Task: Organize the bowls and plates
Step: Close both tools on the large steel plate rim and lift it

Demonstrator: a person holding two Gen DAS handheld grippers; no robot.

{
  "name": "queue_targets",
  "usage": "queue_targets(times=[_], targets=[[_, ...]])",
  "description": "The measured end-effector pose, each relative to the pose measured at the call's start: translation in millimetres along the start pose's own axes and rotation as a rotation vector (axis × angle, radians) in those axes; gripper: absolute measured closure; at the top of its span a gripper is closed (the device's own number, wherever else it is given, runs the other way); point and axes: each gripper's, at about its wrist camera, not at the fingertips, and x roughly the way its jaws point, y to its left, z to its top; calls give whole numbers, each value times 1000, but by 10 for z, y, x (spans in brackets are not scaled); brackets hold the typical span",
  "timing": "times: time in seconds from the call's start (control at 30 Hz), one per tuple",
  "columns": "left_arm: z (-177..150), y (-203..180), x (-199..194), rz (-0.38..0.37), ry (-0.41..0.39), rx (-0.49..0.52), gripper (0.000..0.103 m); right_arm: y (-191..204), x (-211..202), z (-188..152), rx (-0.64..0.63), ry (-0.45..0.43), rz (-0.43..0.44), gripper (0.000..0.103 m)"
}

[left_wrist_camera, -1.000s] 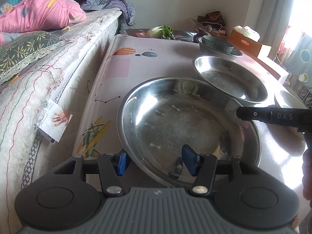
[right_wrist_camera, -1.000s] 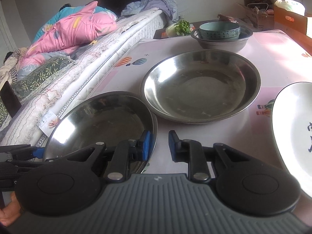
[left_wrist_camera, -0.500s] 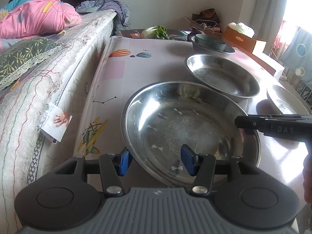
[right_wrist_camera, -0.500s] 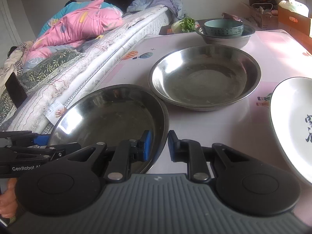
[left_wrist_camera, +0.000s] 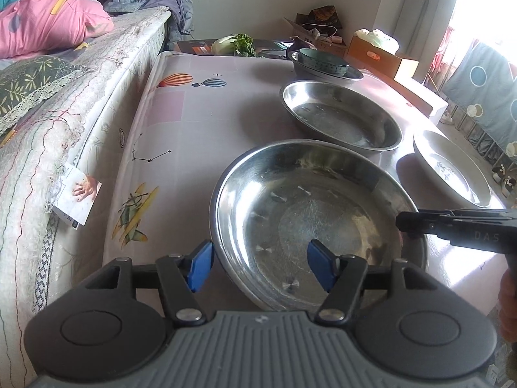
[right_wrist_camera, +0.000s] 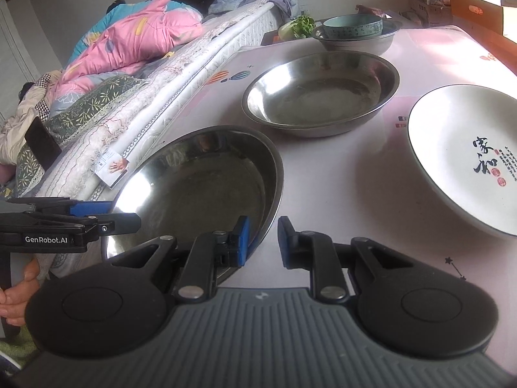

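Near steel plate (left_wrist_camera: pixel 318 223): shallow, shiny, on the table (left_wrist_camera: pixel 206 123) by the edge closest to both cameras, next to the mattress (left_wrist_camera: pixel 80 123) side.
Left gripper (left_wrist_camera: pixel 260 266): jaws opening; the plate's near rim lies between the blue pads (left_wrist_camera: pixel 202 265), one pad outside the rim, the other over the plate's inside, and neither presses on the metal.
Right gripper (right_wrist_camera: pixel 263 237): jaws drawn close on the plate's right rim; the left pad sits against the inner wall, the right pad outside the rim. In the left wrist view its black fingers reach over the plate's right edge.
Hands: part of a hand (right_wrist_camera: pixel 16 294) shows under the left gripper's handle in the right wrist view.
Second steel plate (right_wrist_camera: pixel 321 92): deeper-looking, farther along the table, just beyond the near plate and apart from it.
White plate (right_wrist_camera: pixel 465 158): ceramic, dark rim, black calligraphy with red seals, to the right of both steel plates.
Far stack: a teal bowl (right_wrist_camera: pixel 352 26) sits inside a steel bowl (right_wrist_camera: pixel 358 42) at the table's far end.
Table cover: pale pink, printed with hot-air balloons (left_wrist_camera: pixel 176 80) and small drawings.
Surroundings: a pink quilt (right_wrist_camera: pixel 129 43) lies on the bed; leafy greens (right_wrist_camera: pixel 299 27) and cardboard boxes (left_wrist_camera: pixel 381 55) lie past the table's far end.
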Motion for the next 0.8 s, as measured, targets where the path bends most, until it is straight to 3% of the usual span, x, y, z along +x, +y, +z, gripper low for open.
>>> queue_targets(times=[0.37,0.8], targets=[[171,13,329,28,43,-28,35,2,255,105,43,5,-1,83],[175,-33,375,45,48,-28,32,53,321,105,26,26,-13,81]])
